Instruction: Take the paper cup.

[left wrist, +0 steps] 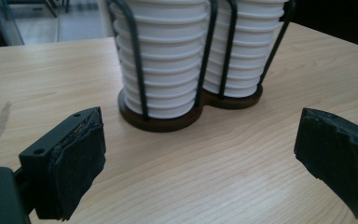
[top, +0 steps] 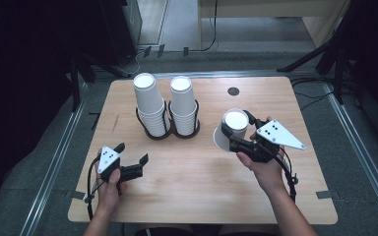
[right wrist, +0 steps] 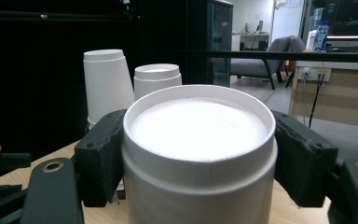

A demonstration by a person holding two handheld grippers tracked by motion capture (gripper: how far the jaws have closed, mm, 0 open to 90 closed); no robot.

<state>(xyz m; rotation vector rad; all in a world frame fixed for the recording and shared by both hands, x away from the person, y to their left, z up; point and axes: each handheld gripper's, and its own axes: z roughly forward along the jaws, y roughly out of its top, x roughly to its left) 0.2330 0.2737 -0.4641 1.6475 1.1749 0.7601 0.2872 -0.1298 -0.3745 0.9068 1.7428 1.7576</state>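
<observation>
My right gripper (top: 237, 127) is shut on a white paper cup (top: 229, 130), held bottom up and tilted a little above the table's right half. In the right gripper view the cup (right wrist: 198, 140) sits between both black pads (right wrist: 103, 163), its flat base toward the camera. Two stacks of upturned white cups (top: 150, 105) (top: 183, 103) stand in a black wire holder (top: 170, 132) at the back centre. My left gripper (top: 133, 153) hovers near the front left, open and with nothing in it. In the left gripper view its pads (left wrist: 77, 163) stand wide apart, facing the two stacks (left wrist: 163, 60) (left wrist: 244, 51).
The wooden table (top: 187, 191) has a small dark round hole (top: 233, 91) at the back right. Metal rails run along the floor on both sides. The holder's dark base (left wrist: 168, 123) lies a short way ahead of the left gripper.
</observation>
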